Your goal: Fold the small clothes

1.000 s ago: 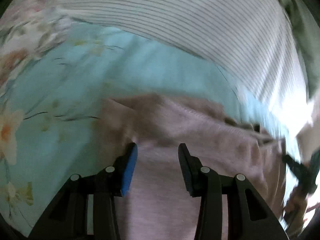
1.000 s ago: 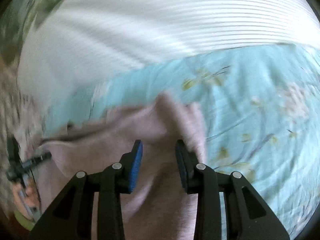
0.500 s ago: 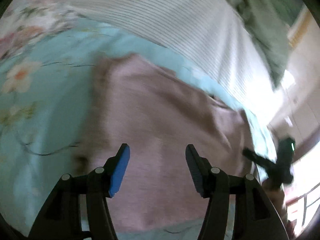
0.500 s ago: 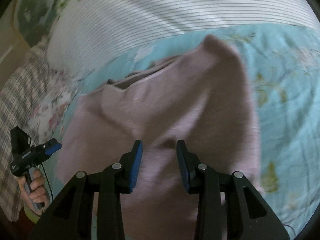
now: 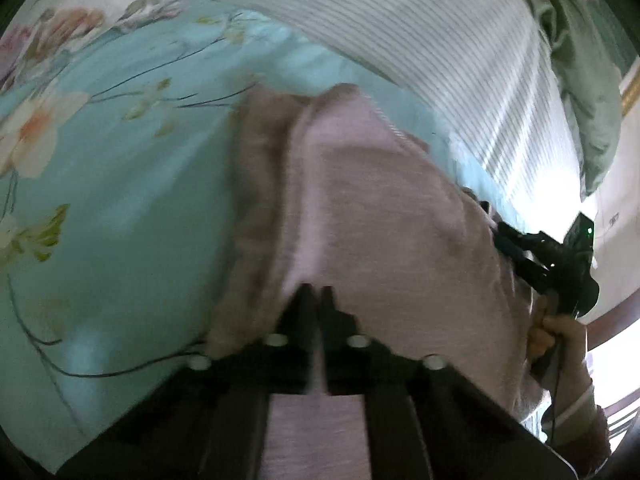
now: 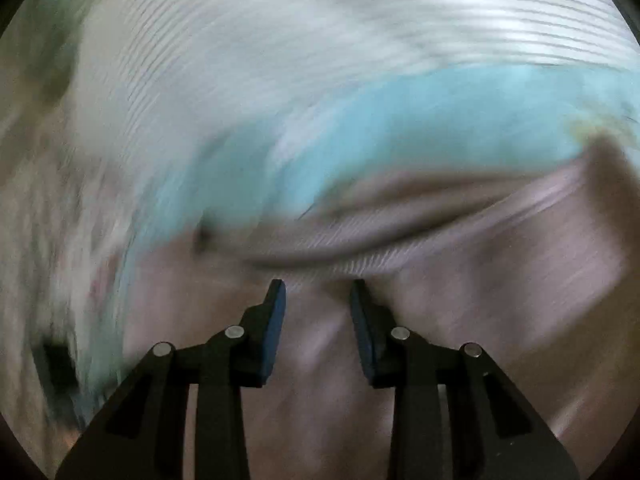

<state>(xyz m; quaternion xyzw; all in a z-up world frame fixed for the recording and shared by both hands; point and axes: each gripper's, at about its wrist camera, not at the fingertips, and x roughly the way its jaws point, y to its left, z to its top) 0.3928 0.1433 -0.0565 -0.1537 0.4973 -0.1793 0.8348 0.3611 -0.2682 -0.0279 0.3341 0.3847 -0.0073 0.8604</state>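
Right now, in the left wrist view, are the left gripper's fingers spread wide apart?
No, the left gripper has its fingers nearly together, pinched at the near edge of the mauve-pink knit garment on the turquoise floral bedsheet.

garment (image 5: 372,200): soft matt mauve knit, ribbed edge | bedsheet (image 5: 132,184): smooth matt turquoise floral cloth | pillow (image 5: 420,28), upper frame: finely striped white cloth | fingers (image 6: 276,320): matt black plastic, blue pads, bright metal pins

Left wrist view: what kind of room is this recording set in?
Most likely a bedroom, worked on a bed: a turquoise floral bedsheet under the pink garment, a white striped quilt behind it, and a green pillow at the far edge.
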